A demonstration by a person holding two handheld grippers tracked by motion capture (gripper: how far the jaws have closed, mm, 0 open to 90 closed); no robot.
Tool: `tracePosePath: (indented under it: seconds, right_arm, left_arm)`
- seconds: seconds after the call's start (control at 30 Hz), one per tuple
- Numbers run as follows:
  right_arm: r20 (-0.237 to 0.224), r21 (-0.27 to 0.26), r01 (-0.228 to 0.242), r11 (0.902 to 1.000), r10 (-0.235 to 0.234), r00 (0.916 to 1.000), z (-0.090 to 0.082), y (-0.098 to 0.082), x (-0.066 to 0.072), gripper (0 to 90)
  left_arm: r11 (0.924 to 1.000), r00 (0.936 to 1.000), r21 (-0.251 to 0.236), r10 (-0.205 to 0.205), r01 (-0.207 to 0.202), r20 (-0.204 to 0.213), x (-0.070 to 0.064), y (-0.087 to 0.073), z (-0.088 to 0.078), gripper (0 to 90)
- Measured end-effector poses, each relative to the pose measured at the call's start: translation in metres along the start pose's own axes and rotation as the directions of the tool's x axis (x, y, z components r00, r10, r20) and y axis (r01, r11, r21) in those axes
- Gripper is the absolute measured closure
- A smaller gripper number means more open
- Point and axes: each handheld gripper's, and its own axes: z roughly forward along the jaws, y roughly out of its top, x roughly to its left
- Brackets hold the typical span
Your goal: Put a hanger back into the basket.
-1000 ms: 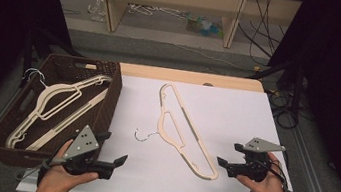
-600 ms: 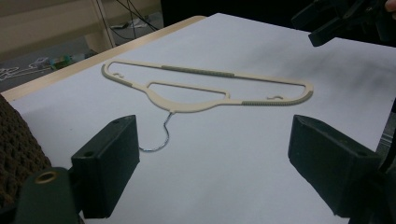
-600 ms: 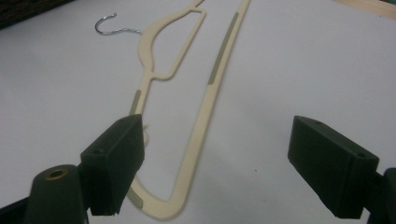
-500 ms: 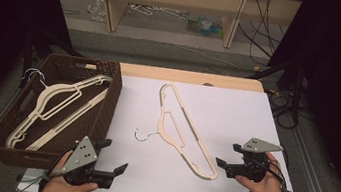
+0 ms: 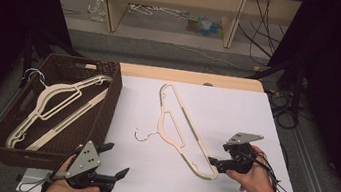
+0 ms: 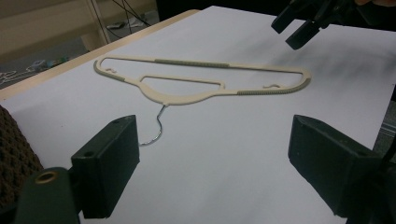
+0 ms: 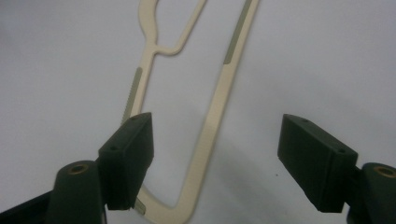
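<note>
- The hanger (image 5: pixel 181 128) lies flat on the white table (image 5: pixel 265 124), apart from the basket (image 5: pixel 108 92) at the left; its near end sits between the right gripper (image 5: pixel 212 161) jaws
- The right jaws have just been closing; they stand spread, not yet pinching; the lower bar runs between them
- Good practice: centre the bar between the pads; close squarely; lift level so the hook (image 5: pixel 145 135) does not swing
- The left gripper (image 5: pixel 116 161) hovers spread, holding nothing
</note>
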Motion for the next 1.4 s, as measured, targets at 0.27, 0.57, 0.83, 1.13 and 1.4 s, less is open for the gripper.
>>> tracePosePath:
  seconds: [0.27,0.57,0.83,1.13,1.4]
  right_arm:
    - [-0.009,0.139,-0.009,0.9903,0.010,0.9999,0.024,0.015,0.001,36.0]
    - [-0.024,0.231,-0.023,0.9728,0.029,0.9993,0.047,0.026,-0.005,45.1]
    - [-0.020,0.278,-0.024,0.9604,0.031,0.9993,0.059,0.030,-0.007,51.2]
    - [-0.002,0.324,0.025,0.9458,-0.025,0.9997,0.065,0.038,0.000,56.8]
    - [0.016,0.362,0.005,0.9320,-0.011,0.9998,0.066,0.042,0.001,66.6]
  left_arm:
    - [0.9999,0.9999,0.010,0.009,-0.009,0.006,-0.002,0.000,0.000,16.4]
    - [0.9996,0.9996,0.024,0.018,-0.018,0.022,-0.002,-0.002,0.003,16.4]
    - [0.9993,0.9995,0.035,0.013,-0.014,0.028,-0.003,-0.003,0.004,16.4]
    - [0.9993,0.9994,0.034,0.015,-0.016,0.031,-0.002,-0.003,0.004,16.5]
    - [0.9990,0.9991,0.040,0.016,-0.017,0.038,-0.002,-0.005,0.005,16.6]
